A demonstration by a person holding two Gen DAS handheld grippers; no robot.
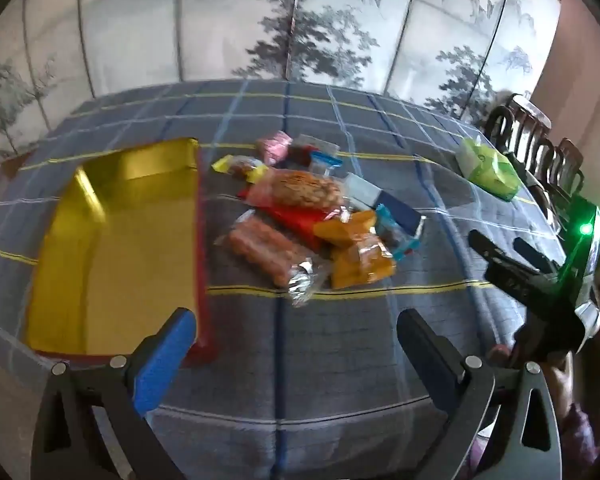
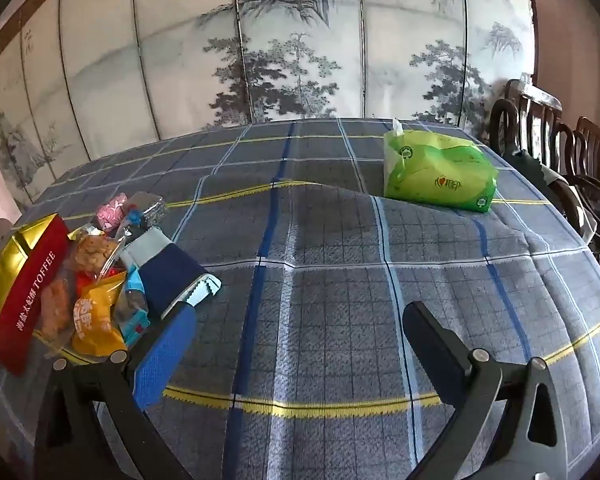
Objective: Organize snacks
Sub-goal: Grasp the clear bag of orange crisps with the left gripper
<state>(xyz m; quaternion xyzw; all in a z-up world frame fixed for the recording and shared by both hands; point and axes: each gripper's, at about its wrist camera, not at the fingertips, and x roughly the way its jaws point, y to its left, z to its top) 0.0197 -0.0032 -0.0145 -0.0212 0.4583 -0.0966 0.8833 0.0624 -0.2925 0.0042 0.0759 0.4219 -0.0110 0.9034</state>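
Observation:
A pile of snack packets point(image 1: 312, 216) lies on the plaid tablecloth in the left wrist view, right of an open red box with a gold inside point(image 1: 112, 240). My left gripper point(image 1: 296, 340) is open and empty, above the cloth in front of the pile. My right gripper point(image 1: 500, 248) shows at the right of that view, open, clear of the pile. In the right wrist view the pile point(image 2: 112, 272) and the red TOFFEE box point(image 2: 24, 284) sit at the far left, left of my open, empty right gripper point(image 2: 300, 336).
A green tissue pack point(image 2: 436, 172) lies at the table's far right, also in the left wrist view point(image 1: 490, 168). Dark wooden chairs point(image 2: 548, 148) stand beyond the right edge. A painted folding screen point(image 2: 300, 60) stands behind the table. The cloth is wrinkled mid-table point(image 2: 320, 192).

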